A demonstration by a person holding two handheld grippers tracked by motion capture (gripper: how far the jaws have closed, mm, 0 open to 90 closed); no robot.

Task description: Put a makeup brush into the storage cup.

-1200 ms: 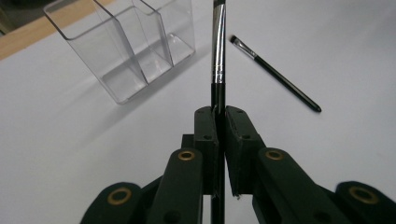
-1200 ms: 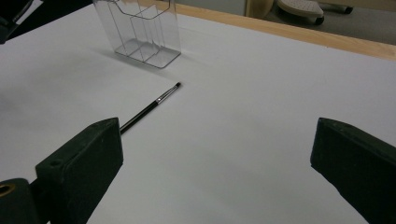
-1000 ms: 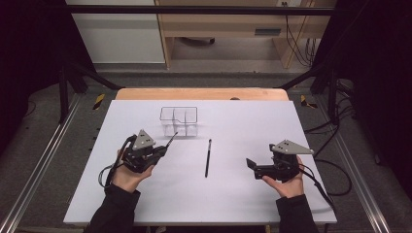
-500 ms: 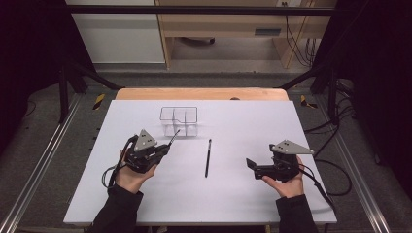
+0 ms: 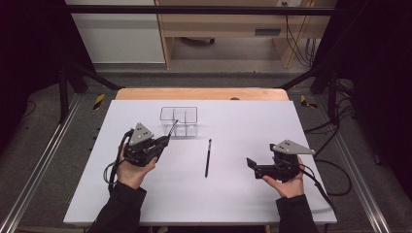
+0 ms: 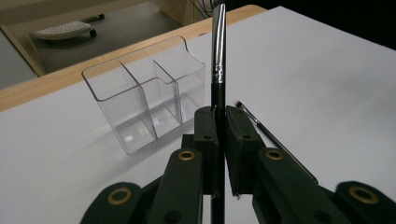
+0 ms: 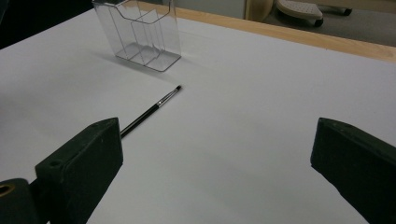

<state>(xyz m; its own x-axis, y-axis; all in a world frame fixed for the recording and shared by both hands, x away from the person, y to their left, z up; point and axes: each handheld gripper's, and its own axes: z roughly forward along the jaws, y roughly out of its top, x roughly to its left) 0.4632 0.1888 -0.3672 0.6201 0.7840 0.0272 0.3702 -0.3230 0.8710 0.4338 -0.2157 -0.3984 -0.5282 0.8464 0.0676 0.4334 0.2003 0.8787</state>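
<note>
On the table (image 5: pixel 301 126), my left tool view shows the organizer (image 6: pixel 144 88) has three compartments. My left tool (image 6: pixel 219 116) clamps a brush (image 6: pixel 218 51) beside it; my right tool (image 7: pixel 215 172) gapes near another brush (image 7: pixel 149 112).

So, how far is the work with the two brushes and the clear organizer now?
Nothing looks finished: the clear organizer holds no brush in its compartments. In hand: the left gripper is shut on one brush, its metal end pointing up beside the organizer. Left: the second brush lies on the white table, and the right gripper is open, holding nothing.
</note>
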